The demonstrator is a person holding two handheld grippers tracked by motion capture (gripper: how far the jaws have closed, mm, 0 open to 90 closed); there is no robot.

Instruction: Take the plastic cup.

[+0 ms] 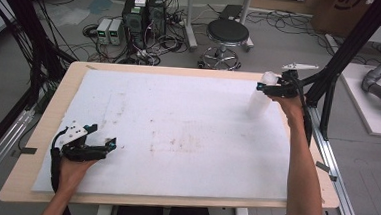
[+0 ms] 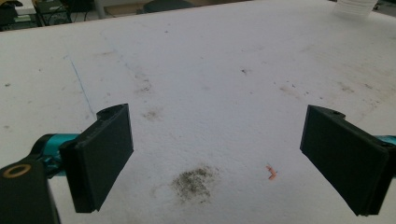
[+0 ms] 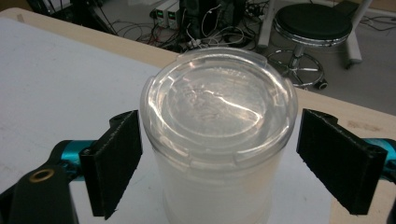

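- The right gripper (image 3: 219, 158) has its jaws spread, one on each side of a clear plastic cup (image 3: 218, 140); a gap shows between each pad and the cup's wall, so nothing is pinched.
- The cup stands upright with a clear lid (image 3: 218, 100) seated on its rim, and its lower part looks milky white.
- From the high view, the cup (image 1: 259, 99) sits near the far right corner of the white mat (image 1: 177, 131), with the right gripper (image 1: 266, 88) at its top.
- The left gripper (image 2: 215, 154) also has its jaws spread wide, with only mat between them: a dark smudge (image 2: 194, 182) and a small orange scrap (image 2: 271, 172).
- In the high view the left gripper (image 1: 110, 146) rests low at the near left of the mat, well apart from the cup.
- The mat lies on a wooden table (image 1: 47, 124); beyond the far edge stands a black stool (image 1: 227, 33).
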